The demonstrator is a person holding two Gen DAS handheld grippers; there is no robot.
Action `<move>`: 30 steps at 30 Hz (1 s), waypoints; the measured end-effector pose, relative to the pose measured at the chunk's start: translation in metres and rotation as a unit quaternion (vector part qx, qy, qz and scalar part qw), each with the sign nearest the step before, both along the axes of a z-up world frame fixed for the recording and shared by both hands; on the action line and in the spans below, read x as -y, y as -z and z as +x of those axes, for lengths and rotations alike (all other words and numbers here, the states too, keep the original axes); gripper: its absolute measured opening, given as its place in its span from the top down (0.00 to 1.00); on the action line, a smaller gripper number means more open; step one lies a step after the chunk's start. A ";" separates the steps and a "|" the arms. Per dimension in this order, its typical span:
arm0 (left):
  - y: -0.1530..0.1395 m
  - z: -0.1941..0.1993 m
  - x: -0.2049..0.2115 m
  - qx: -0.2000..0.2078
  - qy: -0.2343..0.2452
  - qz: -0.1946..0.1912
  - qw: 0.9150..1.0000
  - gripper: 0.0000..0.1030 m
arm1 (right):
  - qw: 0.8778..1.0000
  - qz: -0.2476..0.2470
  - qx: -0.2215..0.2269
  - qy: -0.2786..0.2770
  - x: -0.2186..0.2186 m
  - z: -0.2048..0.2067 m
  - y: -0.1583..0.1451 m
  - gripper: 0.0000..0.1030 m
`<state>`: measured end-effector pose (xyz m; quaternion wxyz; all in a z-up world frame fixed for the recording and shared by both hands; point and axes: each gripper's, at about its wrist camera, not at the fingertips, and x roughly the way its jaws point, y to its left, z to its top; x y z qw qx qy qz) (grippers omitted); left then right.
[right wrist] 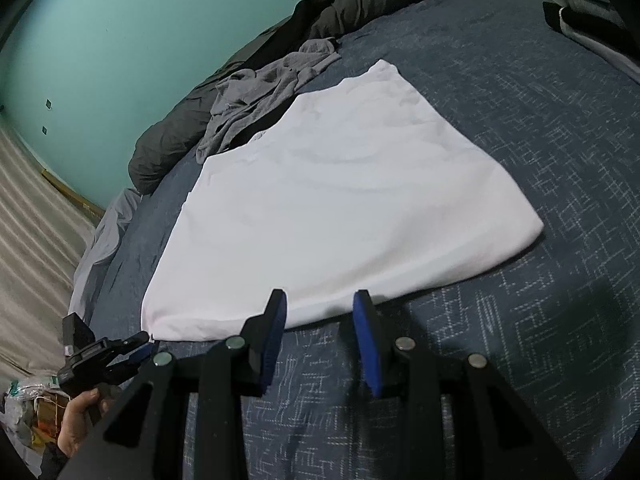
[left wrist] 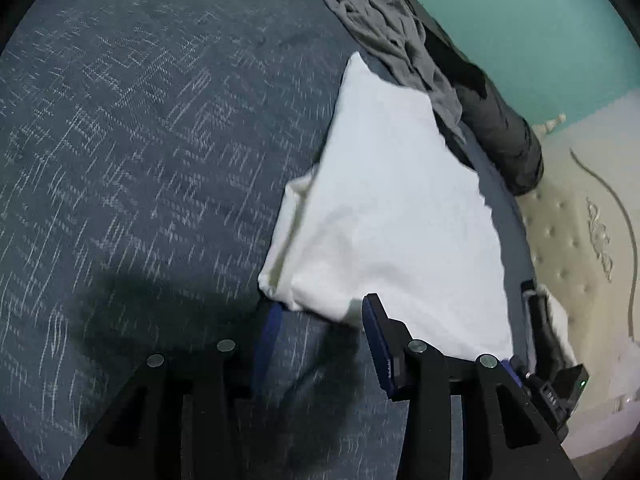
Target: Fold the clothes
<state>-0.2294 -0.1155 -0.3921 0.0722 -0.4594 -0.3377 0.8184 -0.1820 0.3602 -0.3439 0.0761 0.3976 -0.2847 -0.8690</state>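
While the folded white garment (right wrist: 340, 208) lies flat on the bed (right wrist: 540, 120), bare cover stretches beyond; right gripper (right wrist: 320, 308) fingers spread astride its near hem, left gripper (left wrist: 320, 312) fingers spread at its corner, neither pinching.

White garment (right wrist: 340, 208) on navy, white-hatched bedspread (right wrist: 540, 128); teal wall (right wrist: 120, 40).

I can read nothing here. The mattress (left wrist: 580, 216) beside my bed carries a stitched logo on its side, far right in my left view, but the letters are too blurred and tilted to make out.
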 end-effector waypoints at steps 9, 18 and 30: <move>-0.001 -0.009 0.008 -0.027 -0.005 -0.001 1.000 0.71 | 1.000 -0.002 -0.001 0.003 -0.003 0.000 0.001 0.67; -0.019 -0.012 0.007 -0.064 0.008 -0.002 0.998 0.95 | 1.000 -0.006 -0.004 0.016 -0.012 0.000 -0.001 0.67; -0.052 -0.029 -0.017 -0.092 0.016 -0.023 0.995 0.96 | 0.999 -0.016 -0.015 0.040 -0.037 0.001 -0.009 0.67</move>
